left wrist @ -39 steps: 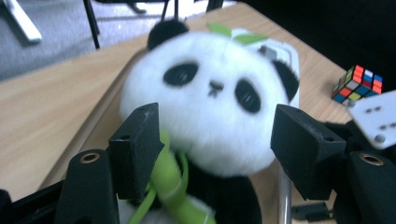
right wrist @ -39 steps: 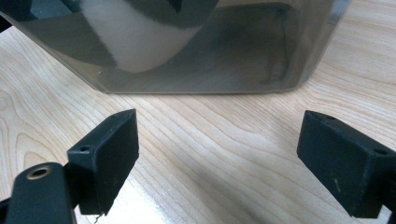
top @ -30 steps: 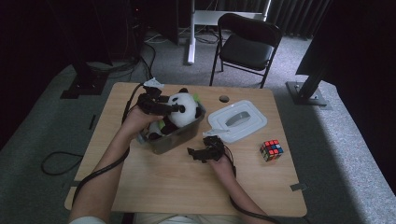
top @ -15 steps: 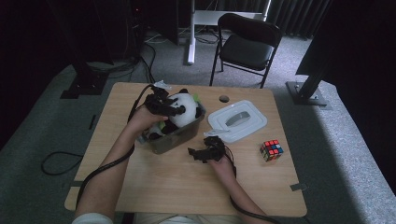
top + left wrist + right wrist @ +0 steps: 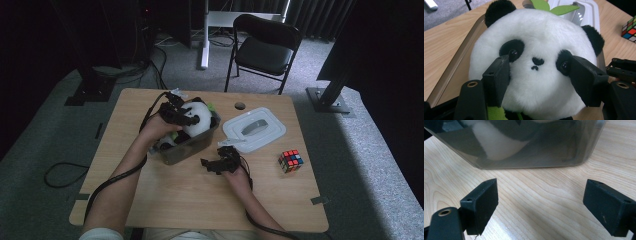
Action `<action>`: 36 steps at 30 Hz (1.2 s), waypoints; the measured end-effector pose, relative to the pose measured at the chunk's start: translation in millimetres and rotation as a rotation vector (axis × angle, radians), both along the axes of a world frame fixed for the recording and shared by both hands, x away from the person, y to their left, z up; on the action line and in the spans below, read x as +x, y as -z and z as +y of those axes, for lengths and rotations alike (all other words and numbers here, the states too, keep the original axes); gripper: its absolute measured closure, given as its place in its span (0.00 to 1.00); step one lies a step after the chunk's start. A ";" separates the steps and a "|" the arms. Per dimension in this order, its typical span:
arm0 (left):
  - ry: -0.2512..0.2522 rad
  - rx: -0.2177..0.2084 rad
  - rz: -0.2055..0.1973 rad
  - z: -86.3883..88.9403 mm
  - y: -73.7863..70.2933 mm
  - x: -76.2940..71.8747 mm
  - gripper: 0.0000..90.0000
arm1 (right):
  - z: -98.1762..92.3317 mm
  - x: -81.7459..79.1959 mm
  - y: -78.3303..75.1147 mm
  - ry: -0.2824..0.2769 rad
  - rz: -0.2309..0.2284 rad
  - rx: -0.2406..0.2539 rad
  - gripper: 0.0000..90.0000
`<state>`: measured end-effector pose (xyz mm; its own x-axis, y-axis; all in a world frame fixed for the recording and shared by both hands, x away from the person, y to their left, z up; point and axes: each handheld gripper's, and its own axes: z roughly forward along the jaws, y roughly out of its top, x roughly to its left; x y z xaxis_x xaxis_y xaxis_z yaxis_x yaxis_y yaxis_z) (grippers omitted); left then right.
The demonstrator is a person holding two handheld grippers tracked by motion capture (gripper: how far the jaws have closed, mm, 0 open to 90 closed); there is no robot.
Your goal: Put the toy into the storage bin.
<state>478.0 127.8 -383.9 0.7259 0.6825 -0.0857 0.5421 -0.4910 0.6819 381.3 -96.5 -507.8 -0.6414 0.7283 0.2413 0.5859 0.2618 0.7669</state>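
At frame centre, we see the left gripper [image 5: 536, 72] clamped on the round white-and-black plush panda [image 5: 536, 50] inside the clear plastic bin [image 5: 192, 147]. Lower right of it, the right gripper [image 5: 541, 202] stands wide open and empty on the light wooden table [image 5: 200, 200].

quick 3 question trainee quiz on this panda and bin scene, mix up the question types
1. True or false: the left gripper has its jaws pressed against the head of the white and black plush panda.
2. Multiple choice: where is the white rectangular plastic lid? A) snapped onto the bin B) flat on the table beside the bin C) held in the right gripper
3. Short answer: how do the right gripper jaws stand, and what lies between them?

Key
1. True; the panda sits in the clear grey plastic bin.
2. B
3. Wide open, with just the light wooden table between them; the bin is just ahead.
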 end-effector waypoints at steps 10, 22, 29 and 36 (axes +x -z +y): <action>-0.002 0.041 0.035 -5.6 7.5 4.1 0.38 | -2.9 0.4 -0.6 0.005 -0.005 0.006 0.14; -0.018 0.116 0.063 -21.0 23.1 9.2 0.38 | -3.8 0.2 -0.5 0.002 -0.003 0.009 0.14; -0.011 0.083 0.044 -16.4 17.5 6.1 0.38 | -6.4 0.5 -0.9 0.006 -0.001 0.005 0.14; 0.007 0.060 -0.013 -13.6 13.6 0.7 0.29 | -11.2 0.8 -4.0 0.015 -0.005 0.006 0.14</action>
<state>478.7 114.2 -397.6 0.7317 0.6807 -0.0350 0.5295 -0.5354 0.6579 382.2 -107.7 -503.8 -0.6315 0.7363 0.2430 0.5861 0.2481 0.7714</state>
